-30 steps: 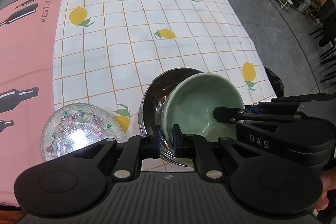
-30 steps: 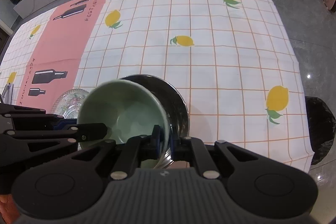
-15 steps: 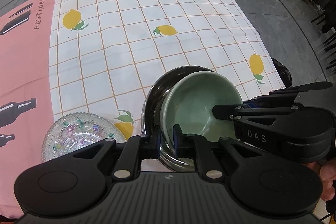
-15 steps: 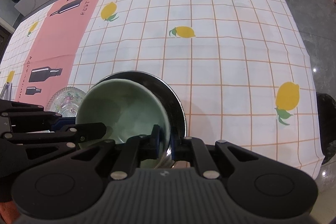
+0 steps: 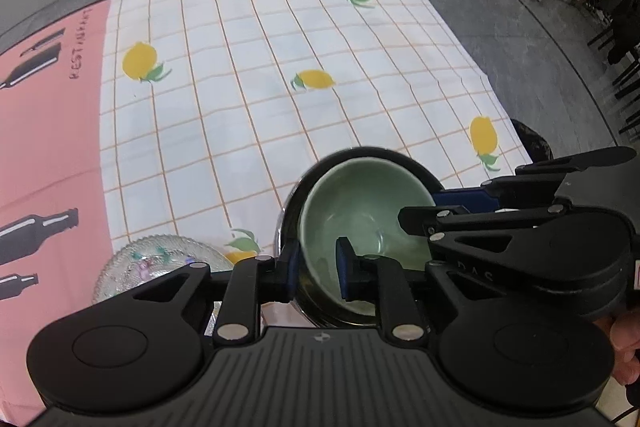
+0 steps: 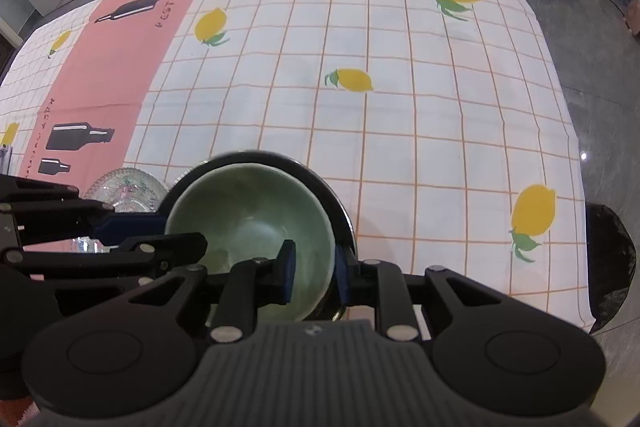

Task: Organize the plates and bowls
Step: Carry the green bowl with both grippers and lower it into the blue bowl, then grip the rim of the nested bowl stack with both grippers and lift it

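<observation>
A patterned clear glass plate point(image 5: 156, 259) sits leftmost. Beside it the pale green ceramic bowl point(image 5: 360, 211) is nested in the dark steel bowl point(image 5: 372, 155). The left gripper point(image 5: 316, 267) and right gripper point(image 6: 314, 273) have just been opening, pads straddling the rim, released. Best lift both straight up, clear of the rim.

- The ceramic bowl point(image 5: 360, 203) is nested in the metal bowl point(image 5: 340, 157), which is set near the table's point(image 6: 400, 131) near edge.
- The glass plate point(image 5: 160, 259) is placed just left of the metal bowl.
</observation>
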{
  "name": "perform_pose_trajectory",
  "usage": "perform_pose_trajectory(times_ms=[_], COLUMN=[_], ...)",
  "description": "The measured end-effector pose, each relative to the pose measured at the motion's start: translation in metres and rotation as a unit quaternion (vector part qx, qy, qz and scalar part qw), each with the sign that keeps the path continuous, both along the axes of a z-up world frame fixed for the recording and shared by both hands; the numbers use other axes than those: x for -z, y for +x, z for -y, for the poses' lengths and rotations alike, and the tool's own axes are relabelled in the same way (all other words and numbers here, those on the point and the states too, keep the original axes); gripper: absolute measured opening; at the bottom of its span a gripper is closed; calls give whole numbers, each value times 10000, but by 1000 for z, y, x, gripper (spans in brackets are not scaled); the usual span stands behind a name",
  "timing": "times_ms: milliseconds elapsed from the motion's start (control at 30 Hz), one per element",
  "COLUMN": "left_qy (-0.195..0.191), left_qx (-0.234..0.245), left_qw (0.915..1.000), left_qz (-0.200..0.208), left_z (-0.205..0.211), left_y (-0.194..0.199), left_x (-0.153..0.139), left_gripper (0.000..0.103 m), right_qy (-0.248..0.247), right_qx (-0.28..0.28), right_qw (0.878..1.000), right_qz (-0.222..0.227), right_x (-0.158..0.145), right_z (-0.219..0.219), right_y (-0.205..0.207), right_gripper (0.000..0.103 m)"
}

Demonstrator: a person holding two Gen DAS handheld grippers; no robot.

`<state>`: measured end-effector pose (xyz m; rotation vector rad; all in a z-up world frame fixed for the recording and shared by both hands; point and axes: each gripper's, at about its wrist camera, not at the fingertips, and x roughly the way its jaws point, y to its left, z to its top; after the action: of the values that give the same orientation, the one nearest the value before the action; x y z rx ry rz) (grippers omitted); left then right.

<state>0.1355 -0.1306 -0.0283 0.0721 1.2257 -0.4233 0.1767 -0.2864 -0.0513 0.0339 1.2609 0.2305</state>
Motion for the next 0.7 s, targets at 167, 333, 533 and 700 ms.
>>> perform_pose_trajectory(times_ms=[167,333,533,700], left_qy=[-193,-375,-693,-639], left_qx=[-42,61,85,288], left_qw=[9994,9961,9865,9710], left_qz=[281,794,1480,2287], left_z=[-8,-10,-22,-32], left_y=[-5,-18,-48,-85], left_x=[-17,-43,-75,-95], left_gripper=[21,21,29,32], right_qy=[-120,-156,-112,-174], right_qx=[-76,-76,-4,-17], right_qw=[9997,9992,9973,9928], right_qz=[181,361,725,1181], right_x=[-12,-27,-53,-74], right_z=[-4,-7,-3,1], right_y=[-5,-11,-26,-47], right_gripper=[25,32,40,53])
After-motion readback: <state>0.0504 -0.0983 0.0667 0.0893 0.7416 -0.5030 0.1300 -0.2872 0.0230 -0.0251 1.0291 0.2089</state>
